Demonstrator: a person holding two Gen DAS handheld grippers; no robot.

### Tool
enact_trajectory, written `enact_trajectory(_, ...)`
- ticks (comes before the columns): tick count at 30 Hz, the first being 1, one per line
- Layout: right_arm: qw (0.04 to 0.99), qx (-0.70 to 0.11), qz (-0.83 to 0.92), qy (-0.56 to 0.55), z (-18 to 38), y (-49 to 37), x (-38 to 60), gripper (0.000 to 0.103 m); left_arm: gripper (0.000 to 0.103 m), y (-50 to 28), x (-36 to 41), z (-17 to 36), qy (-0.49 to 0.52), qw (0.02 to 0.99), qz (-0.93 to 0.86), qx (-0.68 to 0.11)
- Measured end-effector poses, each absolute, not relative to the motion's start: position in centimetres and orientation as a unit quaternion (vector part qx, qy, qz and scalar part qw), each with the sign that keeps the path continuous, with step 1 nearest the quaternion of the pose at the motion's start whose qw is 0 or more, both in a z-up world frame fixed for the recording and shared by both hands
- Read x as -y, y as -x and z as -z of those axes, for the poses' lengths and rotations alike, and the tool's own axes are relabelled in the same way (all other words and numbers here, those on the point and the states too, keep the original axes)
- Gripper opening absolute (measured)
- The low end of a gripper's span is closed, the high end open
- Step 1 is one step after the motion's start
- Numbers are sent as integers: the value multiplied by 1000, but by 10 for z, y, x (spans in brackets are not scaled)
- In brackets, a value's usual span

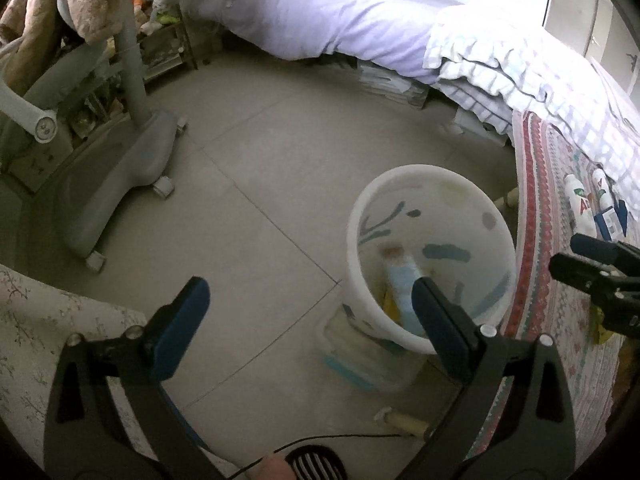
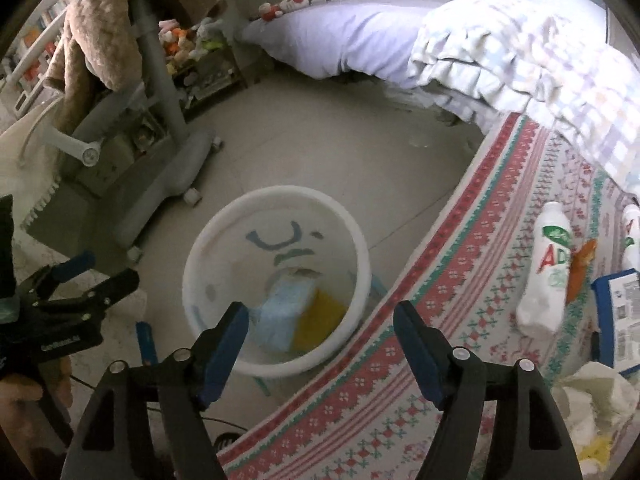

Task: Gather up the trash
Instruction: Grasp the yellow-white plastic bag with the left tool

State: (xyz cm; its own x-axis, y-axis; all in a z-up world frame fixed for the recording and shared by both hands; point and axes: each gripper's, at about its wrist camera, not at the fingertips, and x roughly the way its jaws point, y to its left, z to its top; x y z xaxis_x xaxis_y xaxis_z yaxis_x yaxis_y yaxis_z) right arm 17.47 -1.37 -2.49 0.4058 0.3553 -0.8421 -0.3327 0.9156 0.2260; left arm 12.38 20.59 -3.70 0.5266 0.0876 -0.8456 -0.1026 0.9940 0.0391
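White plastic, painted with blue-green strokes, makes up the bucket [image 2: 362,258] standing on the grey tiled floor [image 1: 260,168] just beside the edge of a patterned cloth [image 2: 460,280] in red, green and cream; inside the bucket lie a pale blue packet [image 2: 280,312] and a yellow piece [image 2: 320,314], side by side at the bottom, the blue one leaning against the wall. The left hand-held gripper [image 1: 308,300] hangs over the near rim of the bucket with its blue pads spread wide and nothing between them; the right hand-held gripper [image 2: 320,324] is also above the bucket's near side, jaws well apart and empty. On the cloth, well apart from the bucket, lies a white bottle [image 2: 546,272] with red and green print, on its side; an orange wrapper [image 2: 580,268] rests against it, and a second white bottle [image 2: 632,236] lies just beyond; a blue box [image 2: 618,320] with a printed label sits near them, and crumpled white paper [image 2: 596,396] lies at the near corner, with a yellow scrap [image 2: 596,450] beside it. A grey wheeled chair base [image 1: 120,184] stands across the floor, and a bed with a lilac sheet [image 1: 320,24] and a checked, frilled quilt [image 2: 520,52] runs behind.
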Motion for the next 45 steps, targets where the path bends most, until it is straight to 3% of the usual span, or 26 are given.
enact_trajectory(18, 860, -496, -121, -9, -22, -128, 143, 78, 101, -123, -143, 32, -22, 861, 5, -509)
enact_trajectory(29, 859, -510, -53, -23, -15, -91, 234, 79, 101, -117, -76, 23, -34, 854, 66, -515)
enact_trajectory(45, 842, -521, 5, -140, 6, -80, 314, 79, 100, -109, 25, 32, -4, 827, 222, -517)
